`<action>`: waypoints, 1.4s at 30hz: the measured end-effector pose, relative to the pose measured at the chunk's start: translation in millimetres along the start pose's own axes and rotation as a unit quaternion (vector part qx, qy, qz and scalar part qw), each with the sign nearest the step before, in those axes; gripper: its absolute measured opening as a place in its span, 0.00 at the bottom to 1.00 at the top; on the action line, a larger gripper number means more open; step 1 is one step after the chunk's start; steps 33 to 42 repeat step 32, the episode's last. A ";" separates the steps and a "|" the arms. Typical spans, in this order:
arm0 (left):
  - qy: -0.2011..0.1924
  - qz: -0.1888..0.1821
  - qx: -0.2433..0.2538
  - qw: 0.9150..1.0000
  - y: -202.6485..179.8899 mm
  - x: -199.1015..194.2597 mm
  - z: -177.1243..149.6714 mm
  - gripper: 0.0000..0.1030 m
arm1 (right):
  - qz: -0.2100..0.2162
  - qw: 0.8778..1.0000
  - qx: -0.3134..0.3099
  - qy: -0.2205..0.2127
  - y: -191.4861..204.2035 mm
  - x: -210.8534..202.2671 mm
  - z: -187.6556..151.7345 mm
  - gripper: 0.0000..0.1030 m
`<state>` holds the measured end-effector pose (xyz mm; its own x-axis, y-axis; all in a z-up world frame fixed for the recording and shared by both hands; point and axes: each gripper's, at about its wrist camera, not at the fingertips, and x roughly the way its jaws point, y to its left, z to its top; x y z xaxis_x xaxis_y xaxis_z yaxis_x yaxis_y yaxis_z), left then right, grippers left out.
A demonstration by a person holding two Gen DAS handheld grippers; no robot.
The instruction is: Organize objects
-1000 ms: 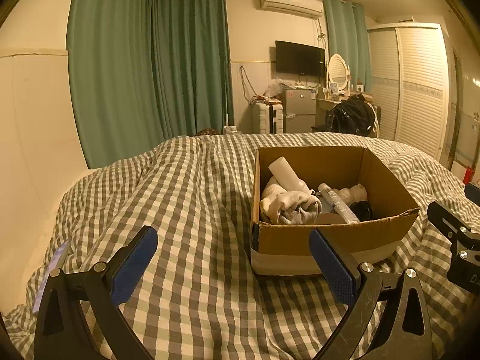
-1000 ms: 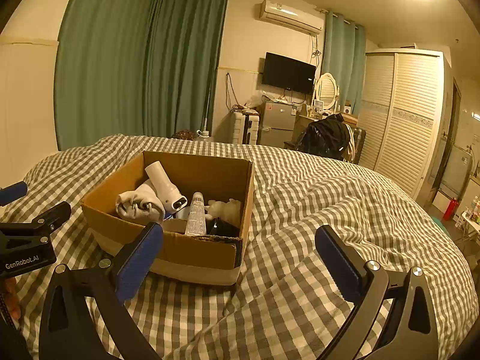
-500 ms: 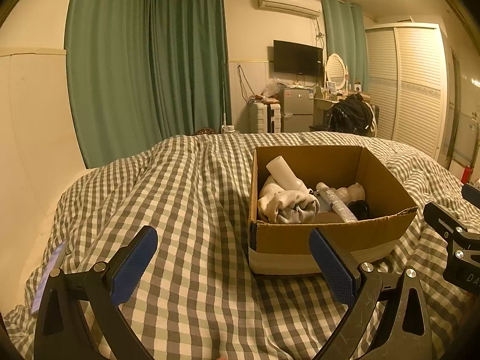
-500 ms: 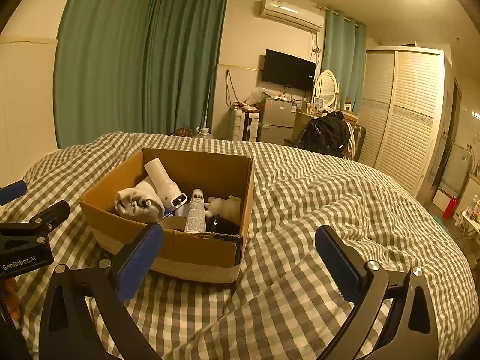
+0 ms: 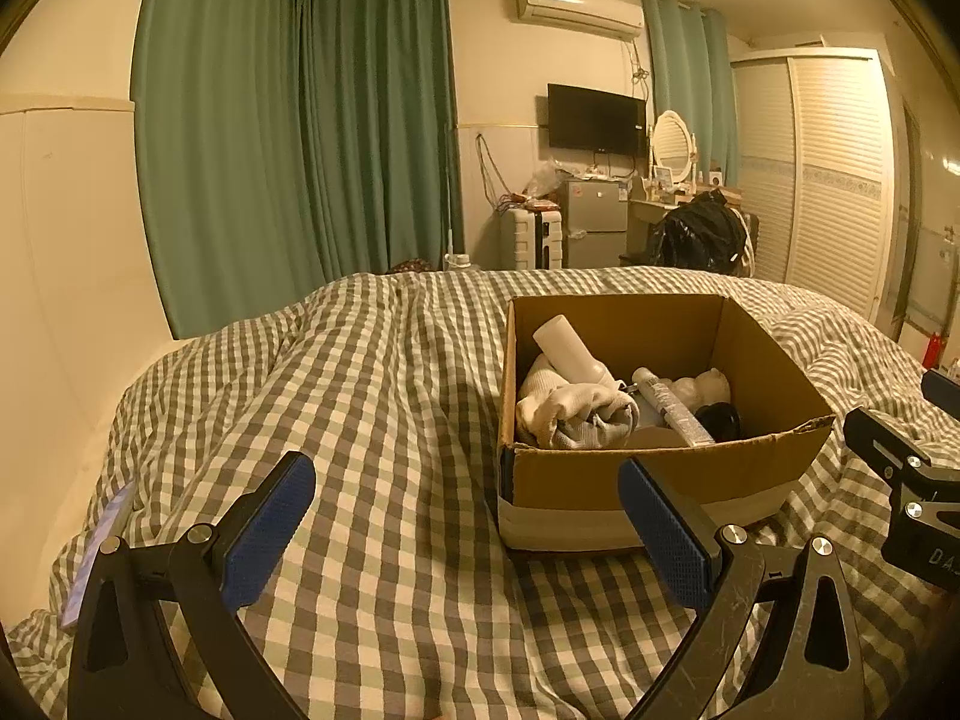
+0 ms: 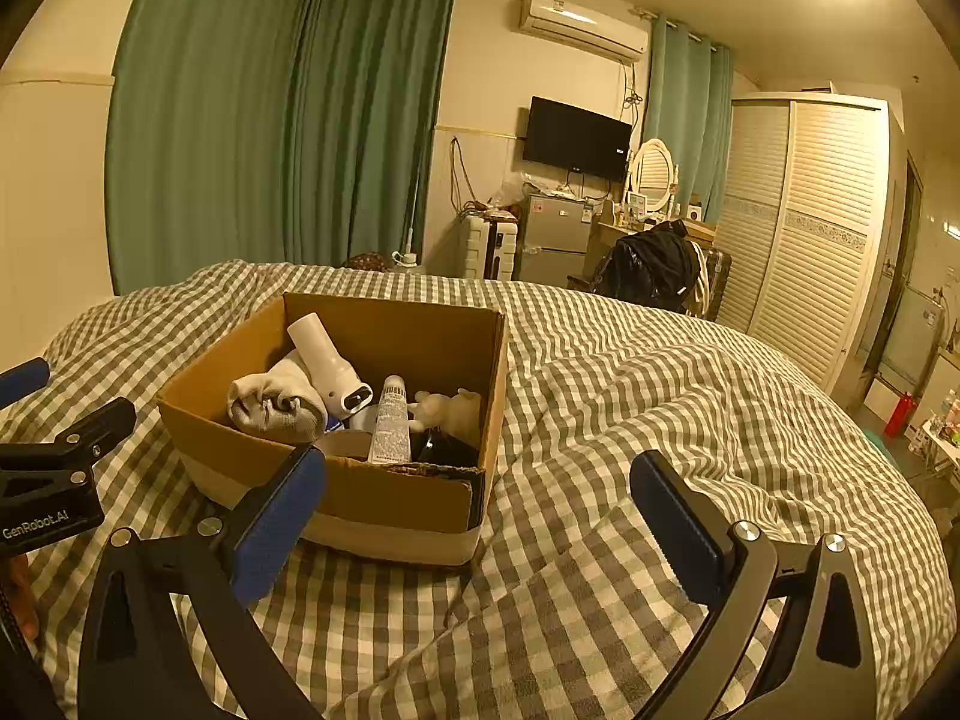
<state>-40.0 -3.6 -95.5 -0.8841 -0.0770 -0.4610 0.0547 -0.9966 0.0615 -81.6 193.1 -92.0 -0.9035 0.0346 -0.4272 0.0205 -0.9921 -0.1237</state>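
Observation:
An open cardboard box (image 5: 660, 480) (image 6: 384, 495) sits on the checked bed cover. Inside lie a rolled white sock (image 5: 576, 414) (image 6: 276, 408), a white bottle-shaped device (image 5: 570, 348) (image 6: 327, 366), a printed tube (image 5: 672, 405) (image 6: 390, 420), a small white figure (image 6: 450, 411) and a black object (image 5: 717, 420). My left gripper (image 5: 468, 516) is open and empty, left of the box's near side. My right gripper (image 6: 477, 510) is open and empty, before the box's right near corner. Each gripper shows at the edge of the other's view.
The checked bed cover (image 5: 372, 396) spreads all round the box. A phone-like flat thing (image 5: 99, 546) lies at the bed's left edge by the wall. Green curtains, a wardrobe (image 6: 804, 228), a fridge and a black bag on a chair stand beyond the bed.
Both views have shifted only slightly; the box sits a touch lower and nearer in frame. Both grippers stay open and empty.

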 end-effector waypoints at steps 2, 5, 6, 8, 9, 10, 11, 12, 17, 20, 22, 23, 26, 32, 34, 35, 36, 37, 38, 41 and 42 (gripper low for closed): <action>0.000 0.001 0.001 1.000 -0.2 -0.3 -0.1 1.00 | 0.000 1.000 0.000 0.000 0.2 -0.1 0.0 0.99; 0.000 0.000 0.001 1.000 -0.4 -0.3 0.0 1.00 | 0.000 1.000 -0.001 0.000 0.1 0.5 -0.6 0.99; -0.001 0.000 0.000 1.000 -0.4 -0.4 0.0 1.00 | 0.000 1.000 -0.001 0.000 0.0 0.6 -0.9 0.99; 0.000 0.000 0.001 1.000 -0.6 -0.1 0.1 1.00 | 0.000 1.000 -0.001 0.000 0.0 0.5 -1.2 0.99; 0.000 0.000 0.001 1.000 -0.7 -0.2 -0.1 1.00 | 0.000 1.000 -0.001 0.000 0.1 0.6 -1.1 0.99; 0.000 0.000 0.002 1.000 -0.9 -0.1 0.0 1.00 | 0.000 1.000 -0.001 0.000 0.2 0.6 -1.1 0.99; 0.000 0.001 0.002 1.000 -1.1 0.0 0.2 1.00 | 0.000 1.000 -0.001 0.000 0.2 0.6 -1.1 0.99; 0.000 0.001 0.002 1.000 -1.1 0.3 0.3 1.00 | 0.000 1.000 -0.001 0.001 0.2 0.6 -1.0 0.99; 0.000 0.000 0.002 1.000 -1.1 0.9 0.4 1.00 | 0.000 1.000 -0.002 0.002 -0.4 0.7 -1.8 0.99; 0.000 0.001 0.003 1.000 -1.1 1.0 0.5 1.00 | 0.000 1.000 -0.003 0.003 -0.7 0.6 -2.3 0.99; -0.001 0.000 0.003 1.000 -0.6 0.9 0.4 1.00 | 0.000 1.000 -0.004 0.004 -1.1 0.7 -2.2 0.99; -0.001 0.000 0.003 1.000 -0.7 0.9 0.4 1.00 | 0.000 1.000 -0.005 0.005 -1.0 0.7 -2.2 0.99; -0.002 0.000 0.003 1.000 -0.3 1.0 0.2 1.00 | -0.001 1.000 -0.005 0.005 -1.0 0.8 -2.4 0.99; -0.009 0.000 0.001 1.000 1.1 -0.8 0.9 1.00 | -0.002 1.000 -0.007 0.008 -1.3 1.6 -2.3 0.99; -0.009 0.000 0.001 1.000 1.1 -0.8 0.9 1.00 | -0.002 1.000 -0.007 0.008 -1.3 1.6 -2.3 0.99; -0.009 0.000 0.001 1.000 1.1 -0.8 0.9 1.00 | -0.002 1.000 -0.007 0.008 -1.3 1.6 -2.3 0.99; -0.009 0.000 0.001 1.000 1.1 -0.8 0.9 1.00 | -0.002 1.000 -0.007 0.008 -1.3 1.6 -2.3 0.99; -0.009 0.000 0.001 1.000 1.1 -0.8 0.9 1.00 | -0.002 1.000 -0.007 0.008 -1.3 1.6 -2.3 0.99; -0.009 0.000 0.001 1.000 1.1 -0.8 0.9 1.00 | -0.002 1.000 -0.007 0.008 -1.3 1.6 -2.3 0.99; -0.009 0.000 0.001 1.000 1.1 -0.8 0.9 1.00 | -0.002 1.000 -0.007 0.008 -1.3 1.6 -2.3 0.99; -0.009 0.000 0.001 1.000 1.1 -0.8 0.9 1.00 | -0.002 1.000 -0.007 0.008 -1.3 1.6 -2.3 0.99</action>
